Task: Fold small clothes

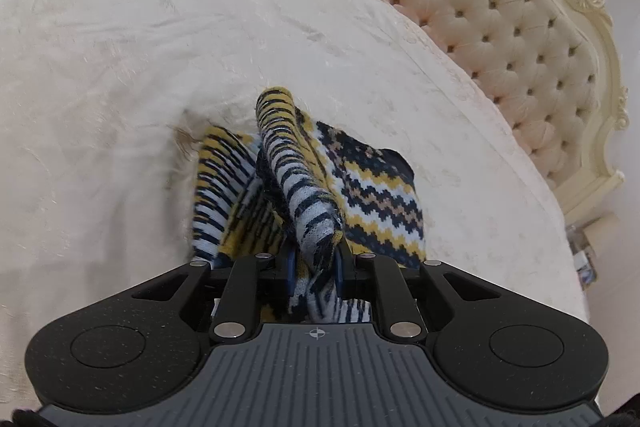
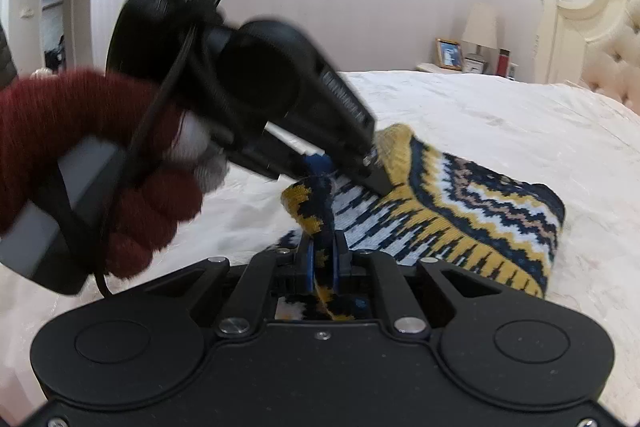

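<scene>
A small knitted garment [image 1: 372, 195] with navy, yellow and white zigzag stripes lies partly bunched on the cream bedspread [image 1: 120, 67]. My left gripper [image 1: 314, 247] is shut on a raised fold of it. In the right wrist view the same garment [image 2: 472, 215] spreads to the right, and my right gripper [image 2: 322, 255] is shut on a narrow striped edge of it. The left gripper [image 2: 320, 167] shows there too, held by a hand in a dark red glove [image 2: 132, 195], pinching the garment just above and beyond my right fingertips.
A tufted cream headboard [image 1: 520, 39] with a carved frame stands at the right of the bed. A nightstand [image 2: 472, 65] with a photo frame, lamp and small items is at the far side. A white wall lies behind.
</scene>
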Motion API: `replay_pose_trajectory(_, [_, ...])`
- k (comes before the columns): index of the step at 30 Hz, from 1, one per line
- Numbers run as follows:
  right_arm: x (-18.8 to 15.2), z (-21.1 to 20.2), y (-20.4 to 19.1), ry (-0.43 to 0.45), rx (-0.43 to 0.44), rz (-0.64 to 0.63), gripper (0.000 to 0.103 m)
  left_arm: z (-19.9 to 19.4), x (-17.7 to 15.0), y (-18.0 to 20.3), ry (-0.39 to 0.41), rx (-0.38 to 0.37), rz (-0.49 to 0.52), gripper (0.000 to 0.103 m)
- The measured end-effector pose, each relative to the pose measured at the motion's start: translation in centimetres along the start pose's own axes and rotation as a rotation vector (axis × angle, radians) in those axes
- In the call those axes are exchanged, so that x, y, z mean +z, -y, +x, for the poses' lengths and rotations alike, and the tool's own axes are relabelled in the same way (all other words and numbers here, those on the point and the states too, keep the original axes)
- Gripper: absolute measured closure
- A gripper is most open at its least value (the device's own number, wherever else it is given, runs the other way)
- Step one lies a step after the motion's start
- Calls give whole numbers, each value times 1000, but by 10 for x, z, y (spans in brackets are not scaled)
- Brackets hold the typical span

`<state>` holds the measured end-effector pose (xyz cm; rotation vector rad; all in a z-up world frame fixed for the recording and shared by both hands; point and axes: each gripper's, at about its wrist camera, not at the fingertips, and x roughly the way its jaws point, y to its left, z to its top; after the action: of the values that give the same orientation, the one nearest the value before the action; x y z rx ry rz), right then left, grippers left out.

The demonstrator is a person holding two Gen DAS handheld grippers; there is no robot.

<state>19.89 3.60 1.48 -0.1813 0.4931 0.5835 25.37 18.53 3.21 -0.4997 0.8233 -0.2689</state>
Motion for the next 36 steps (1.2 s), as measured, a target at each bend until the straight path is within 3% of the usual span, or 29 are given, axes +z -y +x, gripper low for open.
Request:
replay_pose_trajectory(5, [-17,33,-7,-115,61,-5,83,16,-14,-27,-58,93,-89,86])
replay_pose_trajectory(8, [-22,33,-4,-103,65,12,77,24,-15,-34,-78,100,-114,82])
replay_pose_trajectory(12, [-20,13,15,-49,62,71,40,24,-11,-28,-66,100,-76,76])
replay_pose_trajectory(16, [-16,-5,44,-12,-3,102,37,25,-10,-28,-73,78,-47,65])
replay_pose_trajectory(20, [-6,-6,86,9,-70,213,31,24,-7,-32,-84,53,-67,58])
replay_pose_trajectory(26, [17,16,121,49,-74,270,31,26,-7,-25,-87,52,-44,46])
replay_pose_trajectory(29, [20,38,130,20,-81,291,31,27,-7,-22,-94,56,-23,44])
replay_pose_trajectory(34, [6,77,154,-126,-128,362,31,30,-8,-24,-103,51,-21,44])
replay_pose_trajectory(36, [-2,82,160,-127,-113,399,31,31,-8,-24,-110,46,-20,43])
